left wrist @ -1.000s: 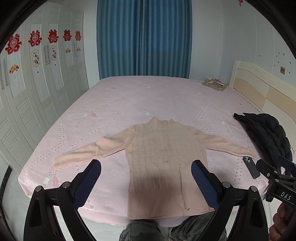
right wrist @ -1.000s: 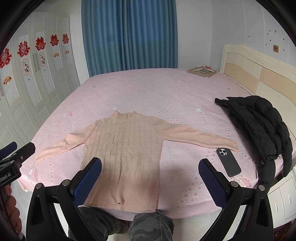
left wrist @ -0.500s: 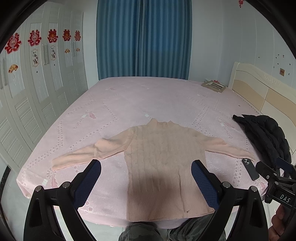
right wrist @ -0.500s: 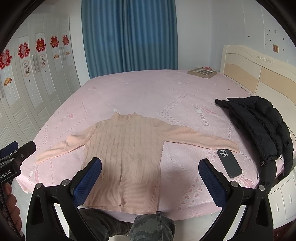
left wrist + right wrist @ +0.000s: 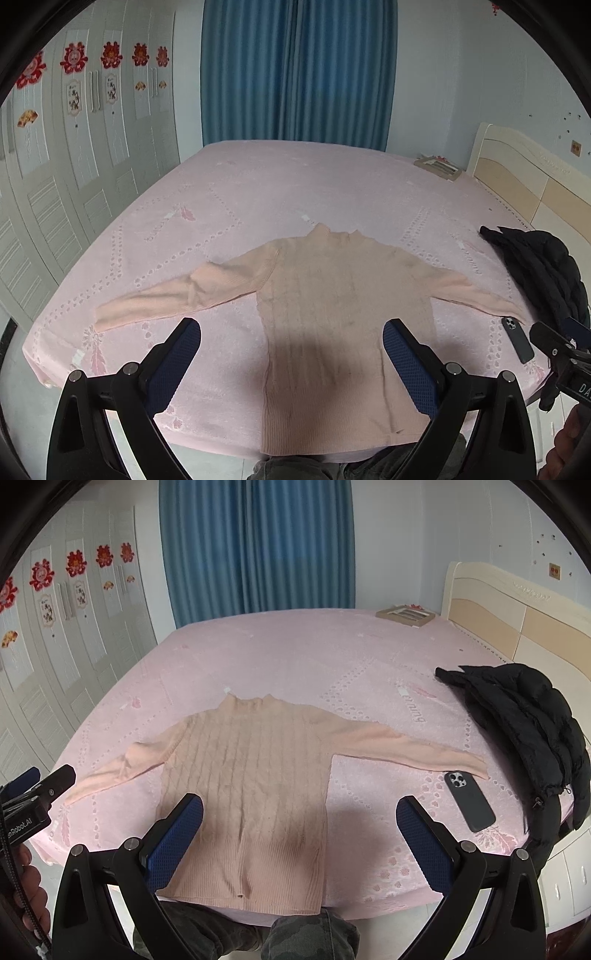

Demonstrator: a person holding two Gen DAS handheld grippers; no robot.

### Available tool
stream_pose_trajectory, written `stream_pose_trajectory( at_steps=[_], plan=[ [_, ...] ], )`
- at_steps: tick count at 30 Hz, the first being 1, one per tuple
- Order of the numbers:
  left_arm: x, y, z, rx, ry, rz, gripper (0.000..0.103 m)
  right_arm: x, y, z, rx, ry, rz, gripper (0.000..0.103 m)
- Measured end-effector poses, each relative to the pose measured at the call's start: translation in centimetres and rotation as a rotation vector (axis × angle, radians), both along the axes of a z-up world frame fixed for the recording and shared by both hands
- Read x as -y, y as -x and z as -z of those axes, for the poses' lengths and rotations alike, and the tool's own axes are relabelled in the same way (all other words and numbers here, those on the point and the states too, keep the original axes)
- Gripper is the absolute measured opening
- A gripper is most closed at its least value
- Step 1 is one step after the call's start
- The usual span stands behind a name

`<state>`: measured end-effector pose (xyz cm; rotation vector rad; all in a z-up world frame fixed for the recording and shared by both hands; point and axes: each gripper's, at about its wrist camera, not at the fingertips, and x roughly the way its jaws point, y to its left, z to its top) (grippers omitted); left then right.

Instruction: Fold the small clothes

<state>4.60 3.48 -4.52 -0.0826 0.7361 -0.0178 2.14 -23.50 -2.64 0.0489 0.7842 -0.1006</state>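
- Left wrist view: the left gripper (image 5: 291, 350) hangs above the near edge of the bed (image 5: 258, 192), jaws spread wide, grasping nothing.
- Below it the pink sweater (image 5: 332, 314) lies flat on the bed, both sleeves stretched out sideways, collar pointing towards the blue curtain (image 5: 299, 70), hem at the near edge.
- Right wrist view: the right gripper (image 5: 300, 825) is likewise released and empty, over the sweater's hem and right side.
- A dark phone (image 5: 469, 801) lies just beside the right cuff, camera side up.
- A black jacket (image 5: 524, 716) is heaped near the headboard (image 5: 517, 605).
- White wardrobe doors (image 5: 74, 155) stand to the left.
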Motion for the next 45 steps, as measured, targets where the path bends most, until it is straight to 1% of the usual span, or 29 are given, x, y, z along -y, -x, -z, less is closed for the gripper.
stream_pose_trajectory(
  at_steps=[4,6,9,11,12,14,15,16,17,19,24,25,26,29,30,32,33,34,35,36,38,39,40,41,42,43,44,45],
  plan=[
    [-1.7,-2.4,3.3,-0.043,0.009,-0.032,0.1,-0.4,-2.1,2.5,-0.035,0.012,0.009,0.102],
    [-2.8,-3.7,4.6,-0.026,-0.02,-0.054,0.1,-0.7,-3.5,4.0,-0.052,0.025,0.011,0.102],
    [-4.6,-5.9,7.2,-0.07,-0.021,-0.075,0.099,-1.0,-5.6,6.3,-0.086,0.021,0.014,0.102],
    [-6.2,-7.3,8.8,-0.081,-0.038,-0.112,0.099,-1.3,-7.1,7.5,-0.117,0.015,0.007,0.102],
    [-6.9,-7.7,9.6,-0.095,-0.039,-0.127,0.096,-1.5,-7.9,8.1,-0.127,0.018,0.008,0.102],
    [-8.6,-8.8,11.4,-0.144,-0.01,-0.147,0.089,-1.8,-9.1,9.0,-0.136,0.026,0.014,0.101],
    [-9.4,-9.2,12.3,-0.175,0.005,-0.158,0.083,-2.0,-9.9,9.5,-0.141,0.027,0.014,0.101],
    [-10.3,-9.5,13.0,-0.191,0.023,-0.175,0.079,-2.2,-10.5,9.9,-0.148,0.026,0.014,0.101],
    [-11.4,-9.9,13.8,-0.2,0.043,-0.199,0.077,-2.5,-11.2,10.3,-0.161,0.019,0.008,0.101],
    [-13.5,-10.6,15.0,-0.2,0.088,-0.24,0.077,-2.8,-12.4,11.2,-0.177,0.008,-0.004,0.101],
    [-18.9,-11.9,18.3,-0.221,0.239,-0.307,0.076,-3.4,-14.1,13.6,-0.2,-0.019,-0.029,0.1],
    [-20.1,-12.0,18.9,-0.215,0.272,-0.329,0.076,-3.5,-14.3,14.1,-0.207,-0.021,-0.031,0.1],
    [-21.4,-12.1,19.5,-0.206,0.311,-0.362,0.076,-3.5,-14.5,14.6,-0.214,-0.022,-0.032,0.1],
    [-24.8,-12.4,20.7,-0.18,0.383,-0.453,0.076,-3.4,-15.0,15.7,-0.236,-0.021,-0.029,0.1],
    [-26.1,-12.4,21.1,-0.165,0.419,-0.487,0.076,-3.3,-15.2,16.1,-0.241,-0.022,-0.025,0.1],
    [-28.6,-12.6,22.2,-0.151,0.477,-0.569,0.076,-3.1,-15.3,16.5,-0.25,-0.021,-0.018,0.1],
    [-29.6,-12.8,22.7,-0.151,0.497,-0.592,0.076,-3.0,-15.2,16.7,-0.255,-0.018,-0.016,0.1],
    [-30.6,-13.0,23.2,-0.148,0.517,-0.608,0.073,-2.8,-15.3,16.9,-0.258,-0.014,-0.013,0.1],
    [-31.5,-13.2,23.5,-0.13,0.522,-0.624,0.071,-2.7,-15.4,17.0,-0.26,-0.01,-0.007,0.1],
    [-32.0,-13.3,23.4,-0.116,0.507,-0.637,0.07,-2.5,-15.5,17.2,-0.262,-0.005,0.0,0.1],
    [-32.6,-13.6,23.1,-0.105,0.455,-0.69,0.069,-2.1,-15.7,17.5,-0.27,-0.005,0.021,0.1],
    [-33.0,-14.0,23.2,-0.106,0.446,-0.712,0.064,-1.9,-15.8,17.6,-0.274,-0.009,0.025,0.1],
    [-33.5,-14.4,23.5,-0.108,0.427,-0.746,0.05,-1.7,-15.7,17.7,-0.276,-0.013,0.028,0.1],
    [-34.0,-14.7,23.6,-0.111,0.397,-0.769,0.04,-1.4,-15.6,17.8,-0.275,-0.012,0.033,0.1],
    [-34.4,-15.0,23.6,-0.123,0.347,-0.786,0.017,-1.1,-15.4,17.9,-0.274,-0.008,0.04,0.1],
    [-34.4,-15.5,23.4,-0.138,0.306,-0.781,0.007,-0.9,-15.3,17.9,-0.273,-0.005,0.046,0.1],
    [-34.5,-15.8,23.1,-0.14,0.295,-0.76,0.007,-0.6,-15.1,18.0,-0.273,-0.002,0.051,0.1],
    [-34.6,-15.7,22.6,-0.125,0.288,-0.758,0.007,-0.3,-14.8,18.0,-0.273,0.001,0.058,0.1]
  ],
)
